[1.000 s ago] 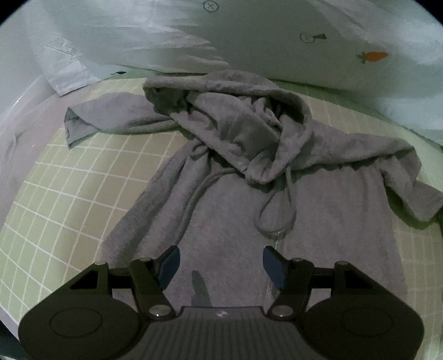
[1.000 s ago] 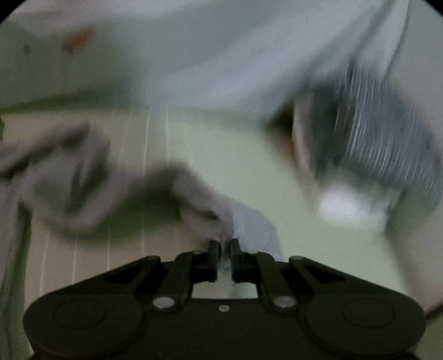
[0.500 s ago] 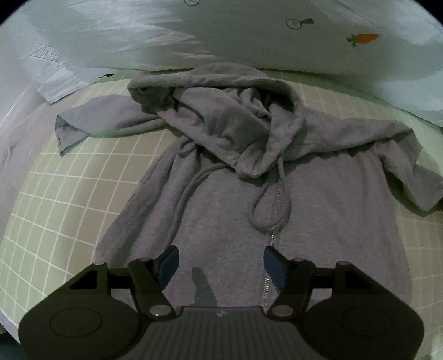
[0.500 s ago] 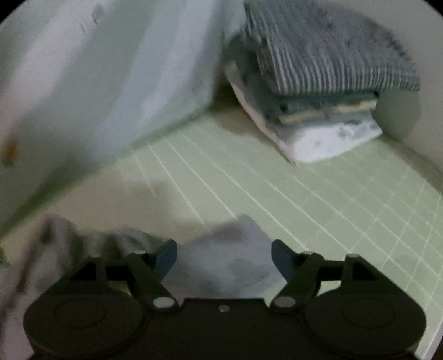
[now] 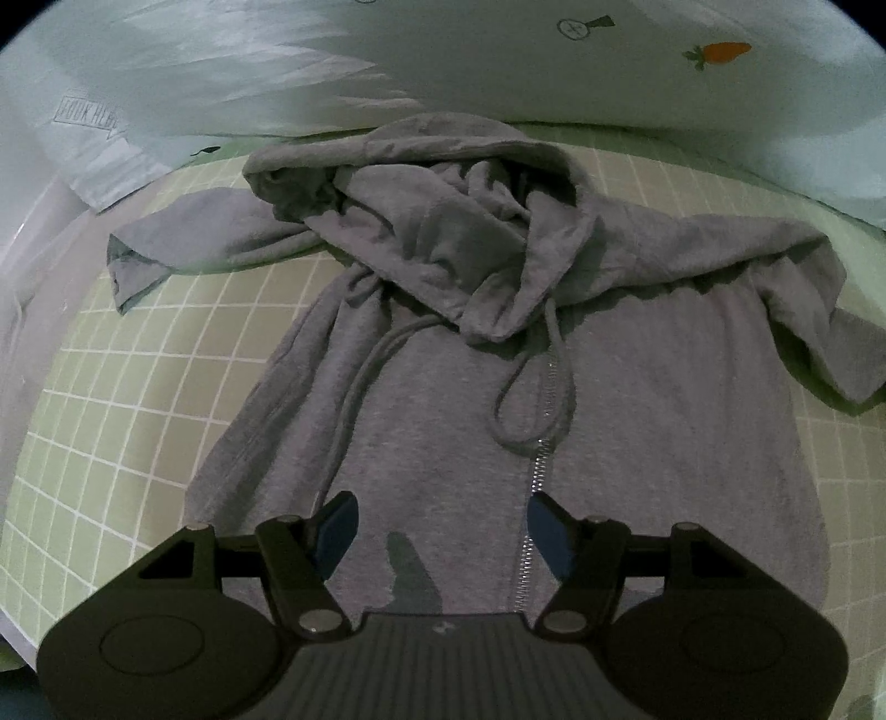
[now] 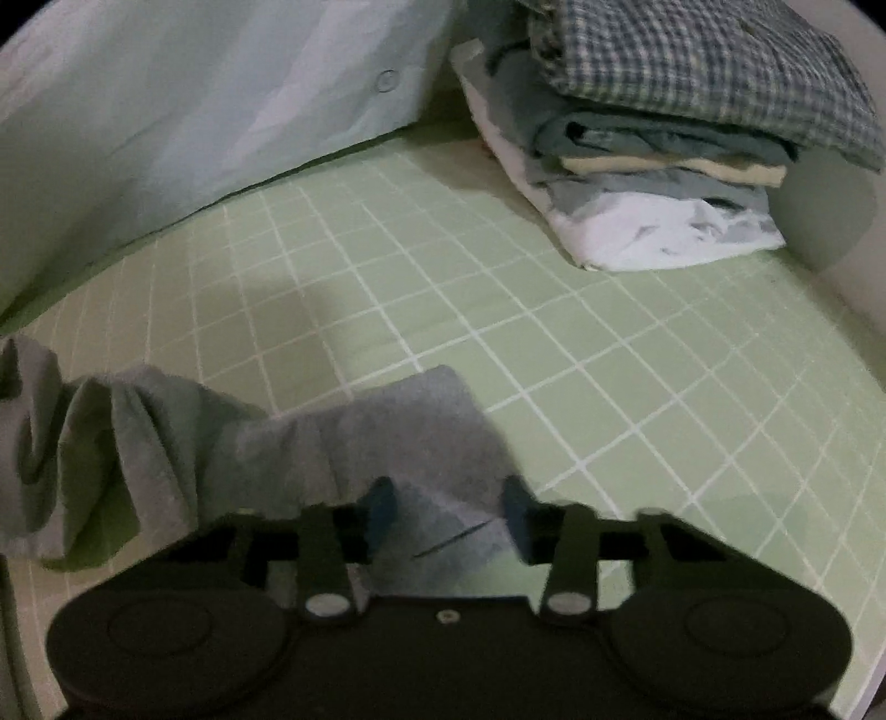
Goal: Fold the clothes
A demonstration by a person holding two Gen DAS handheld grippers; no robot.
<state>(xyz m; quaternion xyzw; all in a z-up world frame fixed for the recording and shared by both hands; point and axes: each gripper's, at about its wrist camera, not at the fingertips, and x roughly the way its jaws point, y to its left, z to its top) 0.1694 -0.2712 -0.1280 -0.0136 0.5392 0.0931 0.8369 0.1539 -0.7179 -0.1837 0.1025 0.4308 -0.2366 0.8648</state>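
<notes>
A grey zip-up hoodie (image 5: 443, 399) lies face up on the green grid mat (image 5: 138, 387), hood crumpled at the top, drawstrings looping over the chest, one sleeve stretched out to the left. My left gripper (image 5: 440, 526) hovers open over the lower front beside the zipper (image 5: 540, 459), nothing between its fingers. In the right wrist view the hoodie's other sleeve (image 6: 360, 437) lies bunched on the mat. My right gripper (image 6: 448, 504) is closing, its jaws still apart, with the sleeve's cuff end lying between the pads.
A stack of folded clothes (image 6: 664, 144), topped by a checked shirt, sits at the far right of the mat (image 6: 609, 360). A pale bedcover (image 5: 443, 61) with a carrot print (image 5: 720, 52) rises along the back edge.
The right gripper let go of the sleeve end, swung wide open, rolled, and is now narrowing over the cuff again. The left view crept slightly closer to the hoodie.
</notes>
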